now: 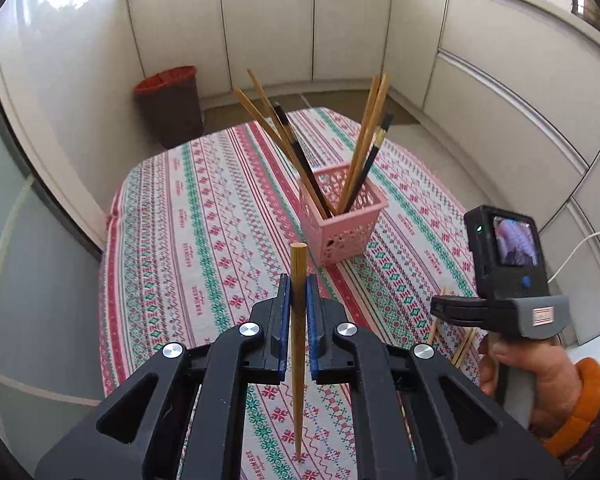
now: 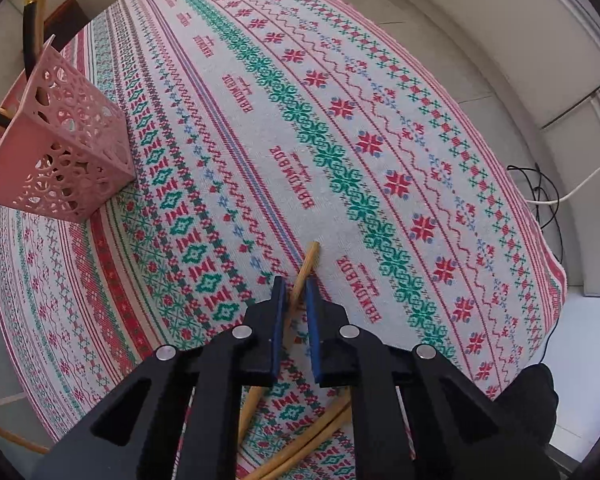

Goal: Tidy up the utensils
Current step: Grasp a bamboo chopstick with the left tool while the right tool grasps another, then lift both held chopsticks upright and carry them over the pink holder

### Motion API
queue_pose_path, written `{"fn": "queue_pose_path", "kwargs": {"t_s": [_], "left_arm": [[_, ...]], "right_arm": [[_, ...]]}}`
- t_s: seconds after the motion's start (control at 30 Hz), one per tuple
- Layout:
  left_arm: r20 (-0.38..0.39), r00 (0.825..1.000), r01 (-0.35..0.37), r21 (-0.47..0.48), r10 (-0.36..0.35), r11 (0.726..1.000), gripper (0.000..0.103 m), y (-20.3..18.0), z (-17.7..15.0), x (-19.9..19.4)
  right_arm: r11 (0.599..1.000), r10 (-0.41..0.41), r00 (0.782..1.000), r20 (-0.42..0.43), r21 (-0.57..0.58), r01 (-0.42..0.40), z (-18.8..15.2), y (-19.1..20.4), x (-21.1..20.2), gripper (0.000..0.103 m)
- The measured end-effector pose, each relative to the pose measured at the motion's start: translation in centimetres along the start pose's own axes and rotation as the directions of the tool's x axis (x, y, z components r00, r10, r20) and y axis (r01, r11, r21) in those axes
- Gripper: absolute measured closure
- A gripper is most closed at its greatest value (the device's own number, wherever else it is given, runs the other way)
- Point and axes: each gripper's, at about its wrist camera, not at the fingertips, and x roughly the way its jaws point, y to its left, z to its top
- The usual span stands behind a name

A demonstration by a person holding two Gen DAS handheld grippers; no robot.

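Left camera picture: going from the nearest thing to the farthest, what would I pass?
Left gripper shut on a wooden chopstick → pink basket holding chopsticks → far edge of the patterned tablecloth → brown bin → white cabinets.

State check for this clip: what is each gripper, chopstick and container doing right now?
Left gripper: shut on a wooden chopstick, held upright.
Right gripper: partly closed around a chopstick on the table, grip unclear.
Pink basket: upright, holding chopsticks.
Loose chopsticks: lying on the tablecloth.
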Motion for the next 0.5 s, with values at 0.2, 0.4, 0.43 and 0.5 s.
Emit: {"fn": "queue_pose_path", "kwargs": {"t_s": [0.2,0.4,0.43,0.5], "left_arm": [[0.055,0.998,0.011,-0.016,-0.010,1.000,0.096,0.1,0.5,-1.5],[0.105,0.994,0.019,-0.034,-0.016,0.999,0.096,-0.1,0.8,-2.7],[0.115,0.993,0.023,-0.038,-0.019,0.999,0.096,-0.1,0.9,-3.0],[0.135,0.990,0.036,-0.046,-0.030,0.998,0.096,-0.2,1.2,-3.7]], "right_arm": [[0.989,0.136,0.983,0.120,0.047,-0.142,0.5,-0.7,-1.6,0.098],[0.961,0.262,0.928,0.264,0.014,-0.275,0.3,-1.3,-7.0,0.098],[0.958,0.274,0.917,0.291,-0.003,-0.286,0.1,-1.5,-8.2,0.097],[0.954,0.295,0.890,0.347,-0.051,-0.297,-0.3,-1.8,-10.9,0.098]]}}
